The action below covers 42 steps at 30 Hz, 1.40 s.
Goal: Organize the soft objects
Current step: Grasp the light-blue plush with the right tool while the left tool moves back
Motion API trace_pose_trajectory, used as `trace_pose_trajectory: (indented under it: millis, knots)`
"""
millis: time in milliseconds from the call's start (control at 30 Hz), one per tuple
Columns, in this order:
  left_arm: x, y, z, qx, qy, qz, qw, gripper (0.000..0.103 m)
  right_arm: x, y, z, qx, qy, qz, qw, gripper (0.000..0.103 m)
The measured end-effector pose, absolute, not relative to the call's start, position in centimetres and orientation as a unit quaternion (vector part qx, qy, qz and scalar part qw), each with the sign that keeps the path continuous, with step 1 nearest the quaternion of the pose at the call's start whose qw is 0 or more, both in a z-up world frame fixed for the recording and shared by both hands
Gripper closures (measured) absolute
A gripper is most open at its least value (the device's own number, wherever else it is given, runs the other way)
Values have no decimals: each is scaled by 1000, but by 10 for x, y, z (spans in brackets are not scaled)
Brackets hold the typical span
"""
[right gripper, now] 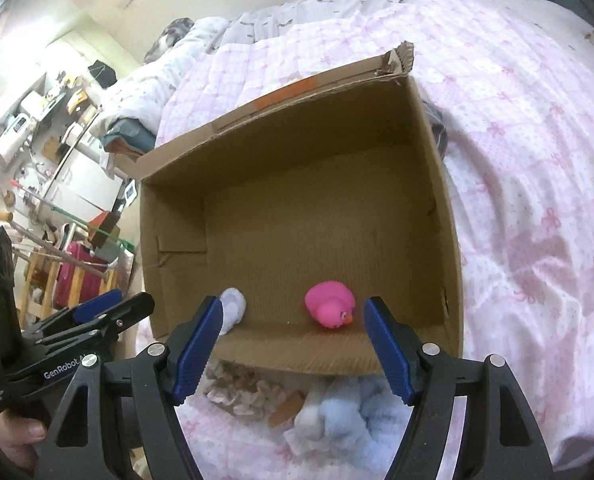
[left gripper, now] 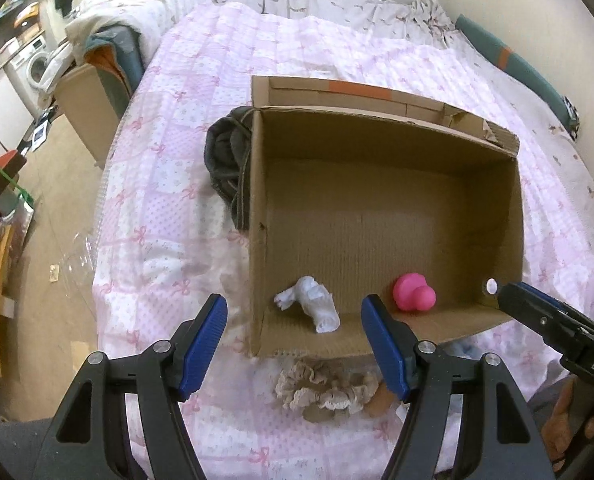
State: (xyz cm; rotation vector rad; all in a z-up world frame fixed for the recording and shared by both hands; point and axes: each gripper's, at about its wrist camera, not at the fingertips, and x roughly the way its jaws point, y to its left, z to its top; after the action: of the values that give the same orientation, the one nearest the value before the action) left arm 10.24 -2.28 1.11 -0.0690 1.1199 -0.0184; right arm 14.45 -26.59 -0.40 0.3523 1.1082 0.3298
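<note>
Both our hand-held grippers, left and right, hang released and empty above the cardboard box, which holds the pink duck and white sock. Reaching for the frilly cloth at the bed's near edge, we might snag the box wall.

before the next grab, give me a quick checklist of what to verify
1. Left gripper open and empty: ok.
2. Right gripper open and empty: ok.
3. Pink rubber duck lying inside the brown cardboard box: ok.
4. White crumpled sock inside the box: ok.
5. Beige frilly cloth in front of the box, still on the pink bedspread: not ok.
6. Pale blue fluffy cloth outside the box: not ok.
</note>
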Motion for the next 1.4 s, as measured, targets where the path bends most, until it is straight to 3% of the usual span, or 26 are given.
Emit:
trace_pose_trajectory:
  millis: [500, 1067, 1400]
  knots:
    - [62, 7, 15, -60, 522, 0, 851, 36, 107, -272, 6, 159, 531, 152, 818, 26]
    - [50, 19, -36, -94, 558, 24, 824, 35, 93, -269, -23, 148, 557, 134, 806, 26]
    - [51, 17, -39, -76, 557, 34, 826, 35, 96, -266, -34, 140, 565, 118, 804, 26]
